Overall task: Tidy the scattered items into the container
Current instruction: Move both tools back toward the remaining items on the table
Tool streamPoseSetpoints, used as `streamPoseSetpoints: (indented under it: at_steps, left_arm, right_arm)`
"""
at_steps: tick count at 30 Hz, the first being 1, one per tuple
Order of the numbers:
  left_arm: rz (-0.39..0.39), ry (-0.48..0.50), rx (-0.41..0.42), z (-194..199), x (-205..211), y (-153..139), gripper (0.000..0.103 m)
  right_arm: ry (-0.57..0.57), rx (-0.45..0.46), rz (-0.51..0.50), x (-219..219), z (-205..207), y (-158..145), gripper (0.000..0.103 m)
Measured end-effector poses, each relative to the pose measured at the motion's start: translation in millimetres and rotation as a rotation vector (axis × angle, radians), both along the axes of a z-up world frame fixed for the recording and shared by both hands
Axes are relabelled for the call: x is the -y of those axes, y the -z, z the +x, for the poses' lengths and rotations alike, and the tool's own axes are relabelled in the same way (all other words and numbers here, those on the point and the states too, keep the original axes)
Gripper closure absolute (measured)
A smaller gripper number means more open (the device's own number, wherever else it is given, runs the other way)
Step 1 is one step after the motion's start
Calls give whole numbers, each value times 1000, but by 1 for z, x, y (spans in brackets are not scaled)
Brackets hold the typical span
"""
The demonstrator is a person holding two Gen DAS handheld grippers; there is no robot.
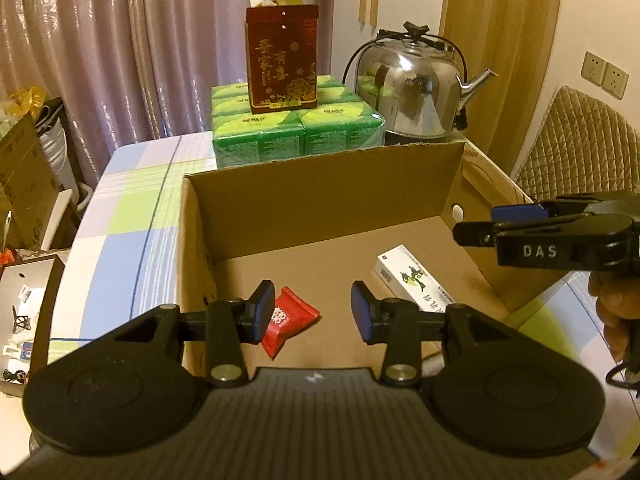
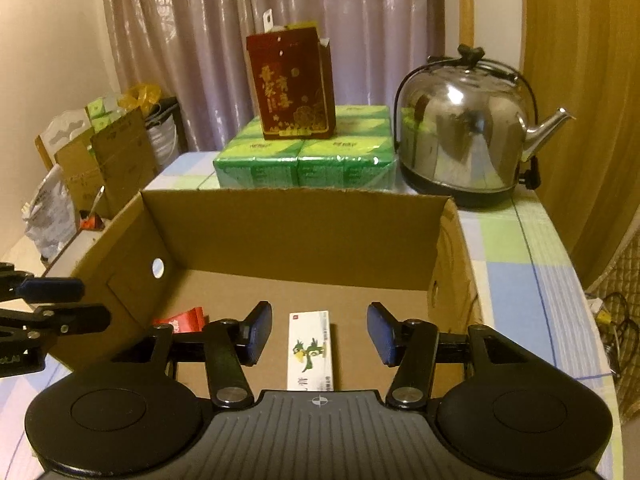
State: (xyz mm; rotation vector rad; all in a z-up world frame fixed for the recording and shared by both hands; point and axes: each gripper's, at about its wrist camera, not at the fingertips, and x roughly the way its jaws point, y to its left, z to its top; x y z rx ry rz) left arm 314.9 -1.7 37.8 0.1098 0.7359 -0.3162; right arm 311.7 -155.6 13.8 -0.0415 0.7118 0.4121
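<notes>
An open cardboard box (image 1: 320, 188) (image 2: 296, 224) stands on the checked tablecloth. On its floor lie a red candy packet (image 1: 290, 320) (image 2: 186, 320) and a white medicine box with a green dragon picture (image 1: 414, 280) (image 2: 312, 350). My left gripper (image 1: 314, 312) is open and empty, above the box's near left part, with the red packet just below its left finger. My right gripper (image 2: 318, 334) is open and empty, above the white medicine box. The right gripper also shows in the left wrist view (image 1: 500, 224), over the box's right wall. The left gripper also shows in the right wrist view (image 2: 68, 302), at the left wall.
Behind the box stand a pack of green tissue packets (image 1: 296, 128) (image 2: 304, 156) with a dark red gift box (image 1: 282, 58) (image 2: 292, 84) on top, and a steel kettle (image 1: 412, 84) (image 2: 464, 128). Cardboard boxes and bags (image 2: 104, 160) crowd the left. A chair back (image 1: 576, 140) is at the right.
</notes>
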Motion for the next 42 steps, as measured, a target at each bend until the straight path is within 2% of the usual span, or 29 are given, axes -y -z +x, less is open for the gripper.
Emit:
streamPoseSetpoints:
  at_steps: [6,8,9,13,16,21,26,30,37,42]
  left_arm:
    - [-5,-25,33,-32,-12,-13,65]
    - [-6,-30,43,-46,-16,-17,64]
    - [-6,-33,48,-54,-18,-19,64]
    - [4,-39,66,-86,-25,-26,59]
    - [2,-47,71,-111,-30,-28,52]
    - [24,-46,55,-150,-33,-23,43]
    - [62,-34,33,-185,-33,-12,27]
    - [70,-20,1,-209,-31,2,19]
    - [53,-20,-60,-234,-36,23,16]
    - [79,-18,-80,-239,-41,32,16]
  right_arm:
    - [6,62,29,14,-37,-25,49]
    - [7,90,38,18,-58,-33,39]
    - [2,101,40,20,-69,-37,38]
    - [-10,119,46,26,-113,-44,34]
    - [-21,123,38,32,-144,-43,30]
    - [-62,80,29,42,-185,-32,27]
    - [-99,7,11,50,-216,-11,25]
    - [-118,-48,-5,54,-231,9,25]
    - [-164,-122,-24,52,-240,31,23]
    - [-195,-155,-37,47,-239,47,22]
